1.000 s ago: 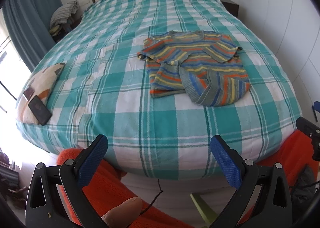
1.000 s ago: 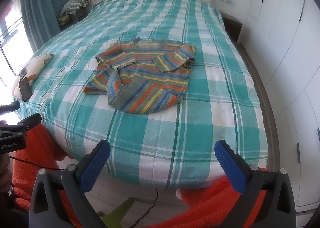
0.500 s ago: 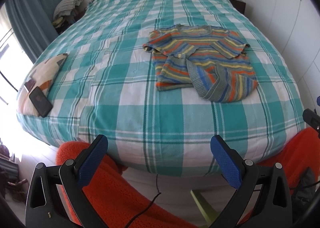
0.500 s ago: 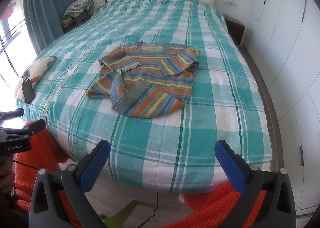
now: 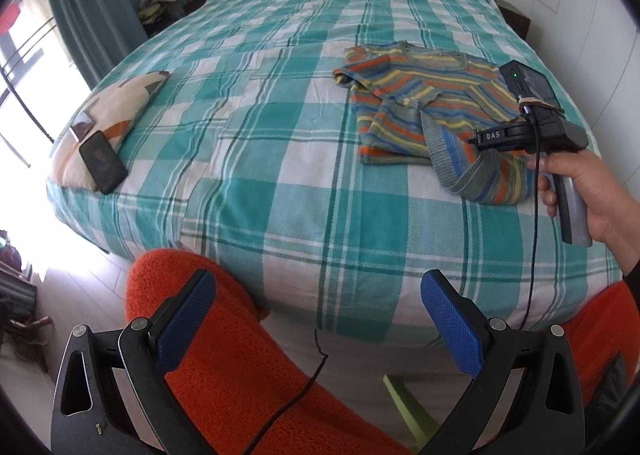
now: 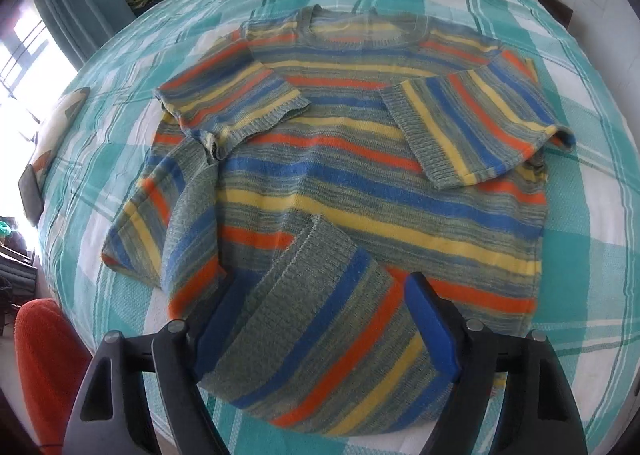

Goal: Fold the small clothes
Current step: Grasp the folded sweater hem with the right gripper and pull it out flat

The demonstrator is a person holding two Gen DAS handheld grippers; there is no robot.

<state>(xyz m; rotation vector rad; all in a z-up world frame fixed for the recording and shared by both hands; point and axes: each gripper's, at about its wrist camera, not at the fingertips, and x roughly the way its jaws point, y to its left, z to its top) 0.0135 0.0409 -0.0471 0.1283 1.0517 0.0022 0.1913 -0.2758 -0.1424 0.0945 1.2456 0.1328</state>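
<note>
A small striped knit sweater (image 6: 360,159) in orange, yellow, blue and grey lies on the bed, both sleeves folded in over the chest and the hem turned up at the near left. My right gripper (image 6: 320,319) is open, low over the near hem, with the folded hem flap (image 6: 320,335) lying between its fingers. In the left wrist view the sweater (image 5: 424,111) lies at the right of the bed, and the right gripper's body (image 5: 532,131) hovers over it in a hand. My left gripper (image 5: 320,323) is open and empty, back off the bed's foot edge.
The bed has a teal and white checked cover (image 5: 280,103). A patterned cushion (image 5: 116,111) with a black phone (image 5: 102,163) on it lies at the bed's left edge. Orange fleece (image 5: 224,355) shows below the left gripper. Blue curtains and a window stand left.
My right gripper has moved far forward and down onto the sweater's near hem. The left gripper has turned left, and the right gripper now shows in its view.
</note>
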